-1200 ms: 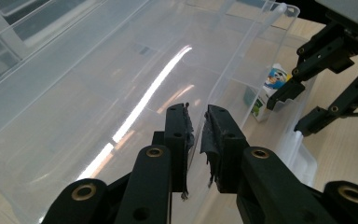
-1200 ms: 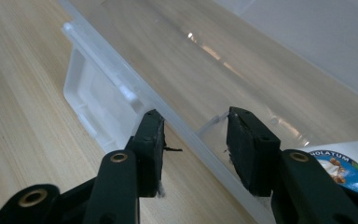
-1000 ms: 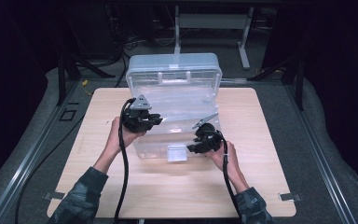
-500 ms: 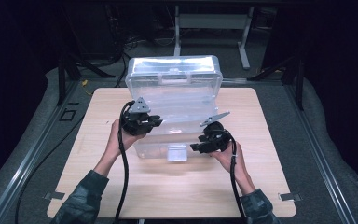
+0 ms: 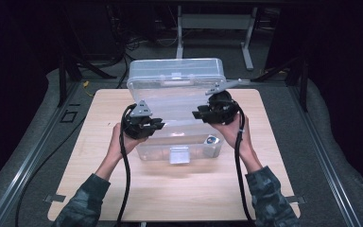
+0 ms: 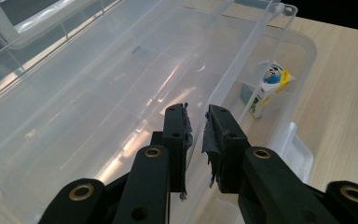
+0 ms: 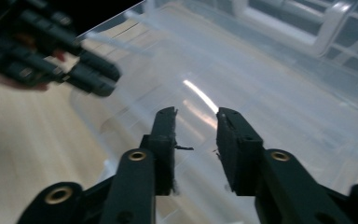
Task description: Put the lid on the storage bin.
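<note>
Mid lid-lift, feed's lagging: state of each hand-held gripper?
Left hand-held gripper: shut on the clear bin's lid edge.
Right hand-held gripper: open, jaws just been closing, nothing gripped.

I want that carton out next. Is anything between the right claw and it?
Yes: the clear lid lies under the right claw, whose jaws have just been closing with nothing clearly between them. The carton sits below the lid in the box's near right corner.
</note>
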Action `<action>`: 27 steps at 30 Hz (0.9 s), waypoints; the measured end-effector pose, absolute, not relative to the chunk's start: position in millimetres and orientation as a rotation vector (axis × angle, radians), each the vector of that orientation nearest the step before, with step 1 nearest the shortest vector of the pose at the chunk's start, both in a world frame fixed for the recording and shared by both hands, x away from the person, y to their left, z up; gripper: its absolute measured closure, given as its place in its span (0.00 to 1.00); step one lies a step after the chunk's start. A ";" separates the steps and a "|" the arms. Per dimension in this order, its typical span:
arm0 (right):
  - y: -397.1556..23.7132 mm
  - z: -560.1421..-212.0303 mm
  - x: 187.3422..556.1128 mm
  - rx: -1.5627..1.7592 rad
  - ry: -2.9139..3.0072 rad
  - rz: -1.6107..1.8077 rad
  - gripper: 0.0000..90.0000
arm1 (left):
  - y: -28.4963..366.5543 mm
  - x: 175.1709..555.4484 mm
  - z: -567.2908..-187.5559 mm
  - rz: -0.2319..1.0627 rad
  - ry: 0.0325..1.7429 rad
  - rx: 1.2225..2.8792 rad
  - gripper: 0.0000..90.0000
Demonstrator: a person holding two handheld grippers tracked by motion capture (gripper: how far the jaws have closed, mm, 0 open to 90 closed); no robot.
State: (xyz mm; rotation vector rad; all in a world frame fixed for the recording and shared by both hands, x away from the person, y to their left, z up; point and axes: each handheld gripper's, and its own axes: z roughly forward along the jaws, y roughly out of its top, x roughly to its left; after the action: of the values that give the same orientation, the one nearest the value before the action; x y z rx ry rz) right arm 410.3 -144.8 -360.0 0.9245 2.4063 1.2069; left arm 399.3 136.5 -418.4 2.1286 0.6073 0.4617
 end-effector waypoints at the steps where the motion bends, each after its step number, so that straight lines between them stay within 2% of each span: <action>1: -143.9 -357.3 421.6 0.948 2.391 1.195 0.82 | 135.9 398.2 -419.2 0.459 0.610 2.128 0.86; 3: -143.1 -356.9 427.0 0.956 2.381 1.196 0.84 | 135.9 397.8 -419.2 0.464 0.608 2.130 0.86; 4: -142.6 -357.3 436.7 0.982 2.362 1.195 0.89 | 135.4 396.7 -420.0 0.465 0.605 2.133 0.86; 6: -142.5 -358.5 444.1 1.009 2.333 1.212 0.93 | 135.0 395.0 -421.1 0.474 0.606 2.133 0.85; 10: -138.8 -360.7 447.4 1.021 2.306 1.241 0.98 | 134.9 390.3 -423.9 0.495 0.598 2.143 0.83; 17: -138.4 -367.3 444.7 1.056 2.287 1.227 1.00 | 136.2 384.9 -427.3 0.491 0.623 2.124 0.76; 19: -139.0 -370.9 442.7 1.063 2.282 1.224 1.00 | 139.7 382.6 -427.2 0.462 0.643 2.115 0.66; 20: -138.9 -373.7 441.2 1.069 2.281 1.229 1.00 | 143.3 378.5 -426.9 0.454 0.653 2.112 0.56; 21: -139.2 -374.1 440.3 1.067 2.285 1.226 1.00 | 143.3 378.5 -426.9 0.454 0.653 2.112 0.51; 27: -141.0 -377.5 436.0 1.070 2.296 1.222 1.00 | 164.9 358.6 -426.1 0.447 0.704 2.042 0.30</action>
State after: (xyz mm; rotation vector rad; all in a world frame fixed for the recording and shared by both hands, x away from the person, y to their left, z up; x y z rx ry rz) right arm 436.0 -141.0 -377.5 1.0696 2.2959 1.2222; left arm 358.6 164.9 -426.1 2.0421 0.7036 0.4468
